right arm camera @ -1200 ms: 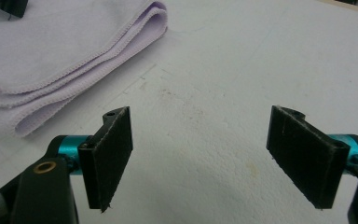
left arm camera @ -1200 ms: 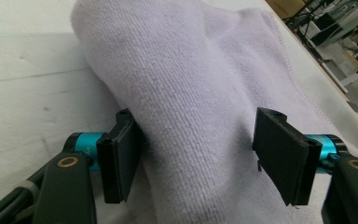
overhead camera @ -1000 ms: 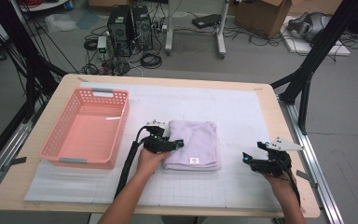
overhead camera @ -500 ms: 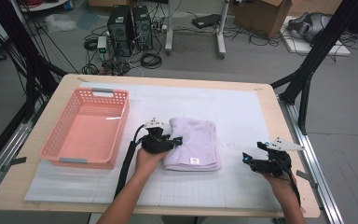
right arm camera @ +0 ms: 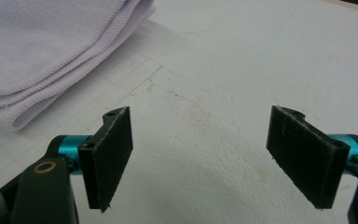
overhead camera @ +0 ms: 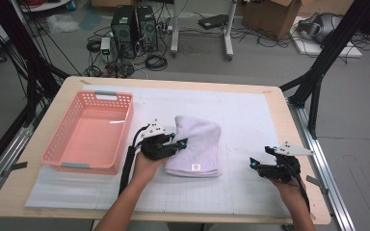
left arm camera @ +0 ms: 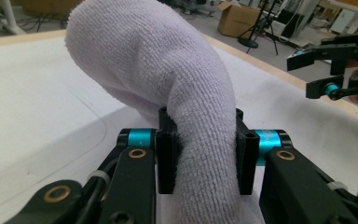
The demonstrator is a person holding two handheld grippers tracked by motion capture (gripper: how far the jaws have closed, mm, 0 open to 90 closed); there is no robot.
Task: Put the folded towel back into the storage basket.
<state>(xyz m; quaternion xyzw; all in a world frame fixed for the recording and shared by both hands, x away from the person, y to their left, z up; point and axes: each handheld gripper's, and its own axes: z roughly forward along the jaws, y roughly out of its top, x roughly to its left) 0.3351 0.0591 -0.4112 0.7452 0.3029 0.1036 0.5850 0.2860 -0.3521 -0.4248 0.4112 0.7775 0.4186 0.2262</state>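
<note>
Grippers, two. Left gripper (overhead camera: 179, 143): held in the person's left hand (overhead camera: 147, 161) at the near middle of the table, its jaws clamped on the left edge of the towel; in the left gripper view the pile bulges out from between both pads (left arm camera: 166, 156) and a thick fold arches up ahead of them. The jaws have just been closing, with the towel between them. Right gripper (overhead camera: 254, 162): near right of the table, well apart from the towel; jaws spread wide with nothing between them, above bare mat in the right gripper view.

Towel (overhead camera: 197, 144), one: pale lilac terry, folded in several layers, one small white label at its near edge. It lies mid-table on the mat, its left side lifted where the left gripper grips it, the rest flat.

Basket (overhead camera: 70, 159), one: salmon-pink plastic, slotted walls, just left of the left gripper.

Mat (overhead camera: 250, 115), one: white, gridded, covering most of the top.

Table (overhead camera: 289, 125), one: light wood edge.

Beyond, on the floor: computer towers (overhead camera: 135, 24), two; cardboard box (overhead camera: 270, 14), one.
</note>
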